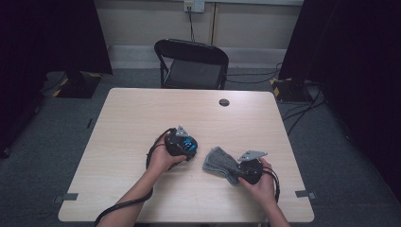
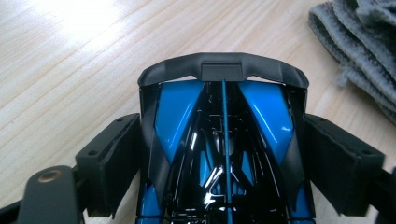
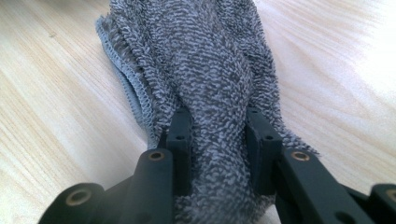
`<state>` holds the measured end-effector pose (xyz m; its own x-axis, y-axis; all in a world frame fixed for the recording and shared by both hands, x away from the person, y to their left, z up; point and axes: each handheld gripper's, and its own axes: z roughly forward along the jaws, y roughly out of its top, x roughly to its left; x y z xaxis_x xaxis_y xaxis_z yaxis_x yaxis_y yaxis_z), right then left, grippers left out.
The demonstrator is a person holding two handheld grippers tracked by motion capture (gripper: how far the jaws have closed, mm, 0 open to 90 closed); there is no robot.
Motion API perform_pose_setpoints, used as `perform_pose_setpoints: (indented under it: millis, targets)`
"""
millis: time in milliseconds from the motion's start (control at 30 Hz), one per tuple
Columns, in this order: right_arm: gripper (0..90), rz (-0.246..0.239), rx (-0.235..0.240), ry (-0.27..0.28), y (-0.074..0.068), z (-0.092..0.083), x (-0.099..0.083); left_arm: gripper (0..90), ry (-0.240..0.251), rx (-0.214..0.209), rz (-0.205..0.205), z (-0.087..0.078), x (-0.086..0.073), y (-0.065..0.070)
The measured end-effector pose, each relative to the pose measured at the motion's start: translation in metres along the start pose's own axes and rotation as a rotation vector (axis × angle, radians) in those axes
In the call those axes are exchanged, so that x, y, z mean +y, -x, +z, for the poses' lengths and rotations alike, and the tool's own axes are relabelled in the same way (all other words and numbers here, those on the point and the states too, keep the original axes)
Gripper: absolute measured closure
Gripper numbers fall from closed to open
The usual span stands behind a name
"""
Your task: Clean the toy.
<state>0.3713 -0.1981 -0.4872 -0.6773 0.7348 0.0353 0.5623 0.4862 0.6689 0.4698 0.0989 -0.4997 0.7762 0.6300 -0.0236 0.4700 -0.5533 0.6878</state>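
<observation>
Jaws of the left gripper (image 2: 223,154) clamp the flanks of a blue-and-black toy car (image 2: 219,140), its dark spoiler pointing away over the wooden table (image 1: 142,118). Jaws of the right gripper (image 3: 219,140) pinch a bunched grey towel (image 3: 205,70), which lies just beside the car.

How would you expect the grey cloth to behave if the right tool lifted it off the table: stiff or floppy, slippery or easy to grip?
The grey cloth probably flops: it bunches in soft folds where the right tool pinches it. Its looped terry pile likely grips well. It looks light and should drape, not roll.
</observation>
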Motion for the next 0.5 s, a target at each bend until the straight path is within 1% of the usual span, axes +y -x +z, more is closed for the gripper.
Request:
perform_pose_setpoints:
  millis: [67,100,133,167,267,300,333,400,500]
  targets:
    - [67.1,0.0,0.0,-0.007,0.0,0.0,0.001,18.7,-0.013,-0.002,0.001,-0.002,0.001,0.0]
    - [67.1,0.002,0.0,-0.01,0.0,0.0,0.001,19.2,-0.009,-0.006,0.004,-0.002,0.001,0.001]
    - [67.1,0.002,0.0,-0.011,0.0,0.0,0.001,19.5,-0.026,-0.005,0.016,-0.002,0.003,0.0]
    - [67.1,0.002,0.002,-0.011,0.0,0.0,0.001,20.4,-0.025,-0.009,0.003,-0.002,0.004,0.001]
    - [67.0,0.006,0.007,-0.008,0.001,0.0,0.001,20.3,-0.041,-0.013,-0.007,-0.001,0.005,0.0]
    - [67.0,0.005,0.006,-0.012,0.001,0.0,0.002,21.3,-0.034,0.001,0.002,0.0,0.005,0.001]
    - [67.0,0.005,0.006,-0.012,0.001,0.0,0.002,21.3,-0.03,0.002,-0.006,0.0,0.005,0.001]
    - [67.1,0.003,0.007,-0.01,0.001,0.0,0.001,24.3,-0.043,0.002,-0.004,0.0,0.007,0.001]
    - [67.0,0.006,0.009,-0.008,0.001,0.0,0.001,25.0,-0.066,0.001,-0.002,0.0,0.01,0.001]
